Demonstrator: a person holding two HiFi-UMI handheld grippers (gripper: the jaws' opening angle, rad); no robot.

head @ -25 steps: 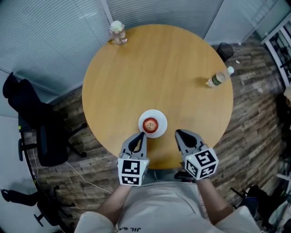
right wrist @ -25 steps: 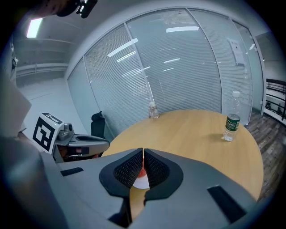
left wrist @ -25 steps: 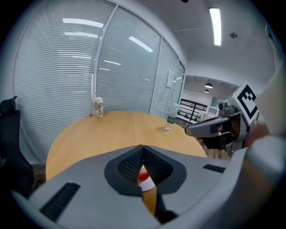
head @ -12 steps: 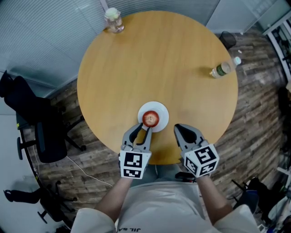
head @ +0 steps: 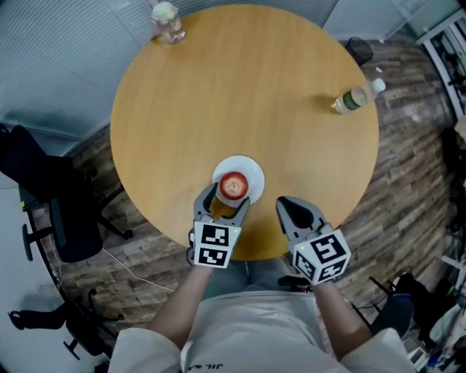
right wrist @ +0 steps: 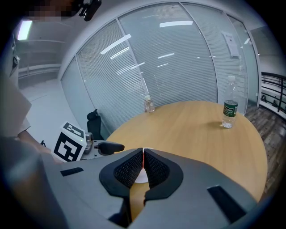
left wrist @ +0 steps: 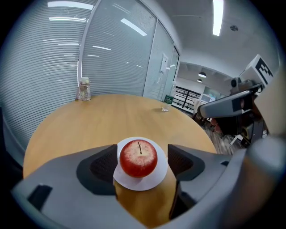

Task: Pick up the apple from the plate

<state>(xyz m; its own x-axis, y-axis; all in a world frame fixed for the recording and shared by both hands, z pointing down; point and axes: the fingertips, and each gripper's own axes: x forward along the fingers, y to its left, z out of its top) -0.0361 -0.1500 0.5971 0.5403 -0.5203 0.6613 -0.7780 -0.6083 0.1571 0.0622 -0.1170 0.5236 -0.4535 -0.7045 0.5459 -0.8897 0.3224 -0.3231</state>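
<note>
Left claw (head: 224, 198): jaws opening and already wide, with the red apple (left wrist: 139, 157) between them. Both pads stand off the fruit, a gap on either side, so I read no grip. The apple sits upright, stem up, roughly centred on the small white plate (head: 252, 169). From the head view the plate lies on the near part of the round wooden desk (head: 247, 87), just in from the edge closest to the person. The left claw comes at the plate from that near edge, tilted downward, its fingertips over the plate's near rim and flanking the apple. Whether the fingertips touch the plate, I cannot tell. Right claw (head: 288, 207): jaws pressed together, nothing between them. It hangs just right of the plate over the same near edge of the desk, apart from plate and apple. Its own view looks past the closed pads to a sliver of the plate's white rim. A clear water bottle (head: 355, 98) with a green label stands well apart from the plate, toward the desk's far right edge. A clear jar (head: 167, 22) stands well apart at the far left edge. A black office chair (head: 51, 197) stands on the wood-plank floor (head: 408, 204), well to the left of the plate and off the desk.
</note>
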